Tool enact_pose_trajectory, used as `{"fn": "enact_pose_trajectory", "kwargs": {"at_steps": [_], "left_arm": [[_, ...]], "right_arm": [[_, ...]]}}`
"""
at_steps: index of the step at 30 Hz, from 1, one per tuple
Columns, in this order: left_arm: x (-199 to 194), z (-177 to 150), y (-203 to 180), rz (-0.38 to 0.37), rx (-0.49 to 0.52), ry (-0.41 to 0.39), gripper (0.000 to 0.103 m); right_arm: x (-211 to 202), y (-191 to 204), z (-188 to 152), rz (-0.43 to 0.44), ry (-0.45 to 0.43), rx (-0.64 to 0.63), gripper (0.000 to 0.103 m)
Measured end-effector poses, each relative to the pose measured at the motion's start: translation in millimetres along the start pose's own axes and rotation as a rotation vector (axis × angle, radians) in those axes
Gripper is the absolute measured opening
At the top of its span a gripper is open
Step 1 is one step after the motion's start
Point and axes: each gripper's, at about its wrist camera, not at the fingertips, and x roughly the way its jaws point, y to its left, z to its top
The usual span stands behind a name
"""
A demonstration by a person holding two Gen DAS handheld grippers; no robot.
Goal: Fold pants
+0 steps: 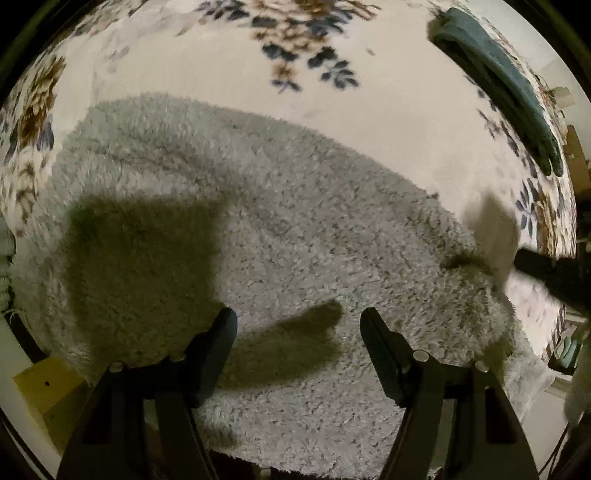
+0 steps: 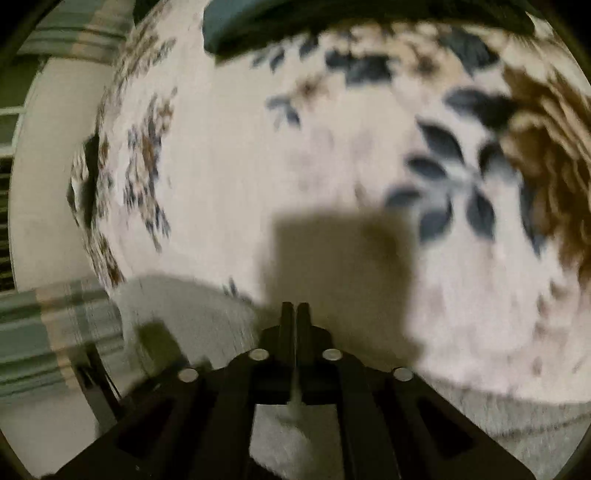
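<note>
Fluffy pale grey pants (image 1: 295,221) lie spread on a floral bedspread (image 1: 369,110). My left gripper (image 1: 297,321) hangs straight above them, open, with only its shadow between the fingers. In the right wrist view, which is blurred, my right gripper (image 2: 295,308) has its fingers almost together, with a thin strip of the fluffy fabric (image 2: 293,402) running up the slit between them. More of the pants (image 2: 192,314) shows at the lower left of that view. A dark blurred shape at the right edge of the left wrist view looks like the right gripper (image 1: 546,269), just past the pants' edge.
A dark green garment (image 1: 498,81) lies on the bedspread at the far right; it also crosses the top as a dark green band (image 2: 295,22) in the right wrist view. A striped cloth (image 2: 44,332) hangs off the bed's left side. A yellow box (image 1: 44,387) sits below the bed edge.
</note>
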Motion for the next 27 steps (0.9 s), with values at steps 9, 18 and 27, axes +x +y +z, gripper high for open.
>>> {"fn": "enact_pose_trajectory", "kwargs": {"at_steps": [9, 18, 27], "left_arm": [[15, -6, -14, 0.030, 0.029, 0.018, 0.067], [40, -10, -37, 0.100, 0.062, 0.014, 0.067], [28, -15, -40, 0.081, 0.065, -0.003, 0.067]], "right_arm": [[79, -10, -89, 0.073, 0.314, -0.039, 0.061], [81, -32, -51, 0.291, 0.101, 0.187, 0.061], [36, -33, -45, 0.309, -0.095, 0.248, 0.010]]}}
